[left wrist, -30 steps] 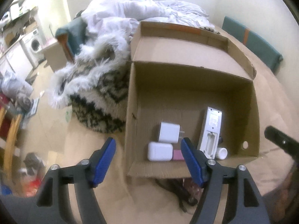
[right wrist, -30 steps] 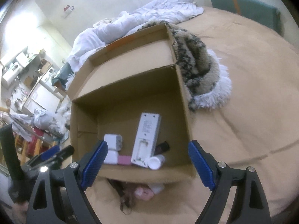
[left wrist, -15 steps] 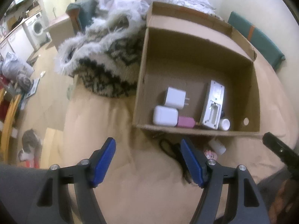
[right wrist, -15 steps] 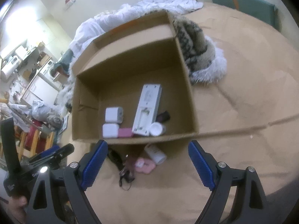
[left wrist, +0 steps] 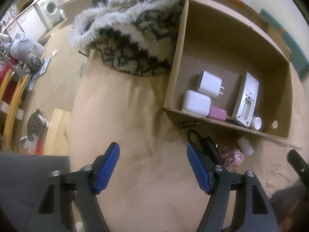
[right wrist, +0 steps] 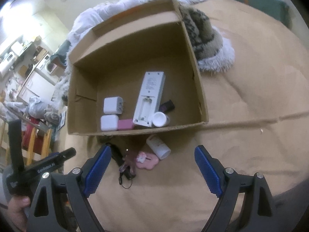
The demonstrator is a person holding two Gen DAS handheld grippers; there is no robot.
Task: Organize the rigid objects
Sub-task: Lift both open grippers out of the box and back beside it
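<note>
An open cardboard box (right wrist: 199, 89) (left wrist: 173, 81) lies on the tan bed cover. In it are a white charger (right wrist: 112, 105) (left wrist: 209, 84), a white case (right wrist: 109, 123) (left wrist: 196, 102), a pink block (right wrist: 125, 124) (left wrist: 218, 113), a white remote (right wrist: 149, 98) (left wrist: 247, 98), a white cap (right wrist: 159, 119) and a small black item (right wrist: 167, 105). In front of the box lie a white tube (right wrist: 158, 147) (left wrist: 245, 147), a pink charm (right wrist: 147, 159) (left wrist: 234, 155) and a black strap (right wrist: 119, 158) (left wrist: 204, 144). My left gripper (left wrist: 152, 164) and right gripper (right wrist: 152, 168) are open and empty above the cover.
A furry black-and-white garment (left wrist: 135, 44) (right wrist: 208, 44) lies against the box's side. White bedding (right wrist: 115, 9) is piled behind the box. The bed edge drops to the floor on the left, where a cat (left wrist: 33, 129) lies. A teal cushion (right wrist: 255, 2) is far right.
Both grippers have pulled back from over the box towards me. The items in front of the box have come into view. Both stay open.
</note>
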